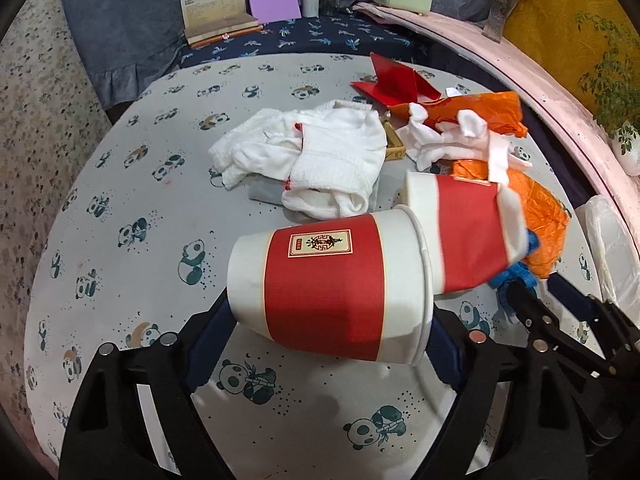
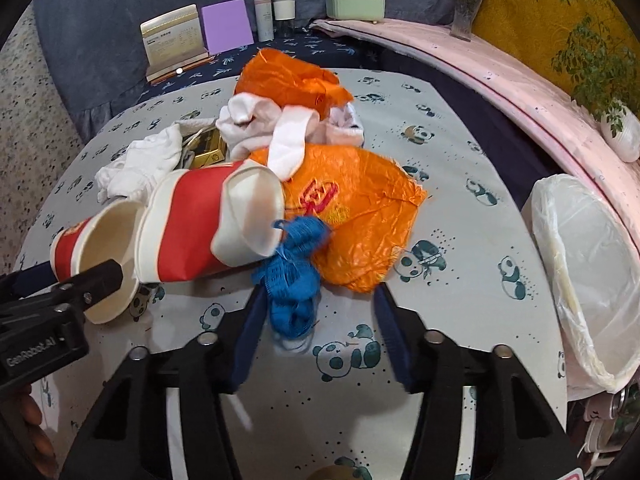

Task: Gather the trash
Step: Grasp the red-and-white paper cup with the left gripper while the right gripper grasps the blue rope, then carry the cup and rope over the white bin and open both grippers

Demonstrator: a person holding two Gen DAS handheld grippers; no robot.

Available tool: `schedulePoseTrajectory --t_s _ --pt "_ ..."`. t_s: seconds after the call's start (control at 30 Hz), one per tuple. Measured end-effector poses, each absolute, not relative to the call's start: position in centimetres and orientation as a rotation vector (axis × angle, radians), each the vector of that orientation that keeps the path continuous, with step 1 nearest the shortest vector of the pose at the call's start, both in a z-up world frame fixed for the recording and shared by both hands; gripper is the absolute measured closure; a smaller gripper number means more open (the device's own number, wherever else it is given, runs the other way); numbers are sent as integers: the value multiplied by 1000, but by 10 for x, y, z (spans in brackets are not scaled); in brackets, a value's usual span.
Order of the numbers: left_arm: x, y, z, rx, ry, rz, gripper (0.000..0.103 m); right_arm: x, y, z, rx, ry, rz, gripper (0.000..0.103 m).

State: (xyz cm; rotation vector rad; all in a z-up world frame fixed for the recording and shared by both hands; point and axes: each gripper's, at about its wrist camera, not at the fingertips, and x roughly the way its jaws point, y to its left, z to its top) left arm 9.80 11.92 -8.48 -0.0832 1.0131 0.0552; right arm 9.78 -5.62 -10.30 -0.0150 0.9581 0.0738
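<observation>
We are at the pick-up: left claw point(image 1: 332, 320) clamped on the near paper cup point(image 1: 328, 292), right claw point(image 2: 320, 312) apart astride blue netting point(image 2: 294, 276). Next, the bin point(image 2: 592, 280) at three o'clock.

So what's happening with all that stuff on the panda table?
A person is tidying up rubbish with a gripper in each hand. The left gripper has its fingers around a red and white paper cup lying on its side. The right gripper is open around a blue scrap beside an orange bag. A lined bin waits nearby.
</observation>
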Motion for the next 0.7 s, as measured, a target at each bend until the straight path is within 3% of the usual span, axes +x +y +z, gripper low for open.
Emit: schedulePoseTrajectory --t_s 0.1,0.7 --pt "93 119 -77 -86 993 58 22 93 -57 -100 -10 954 91 83" --pt "52 83 -9 -56 841 -22 22 43 -91 -15 35 743 81 88"
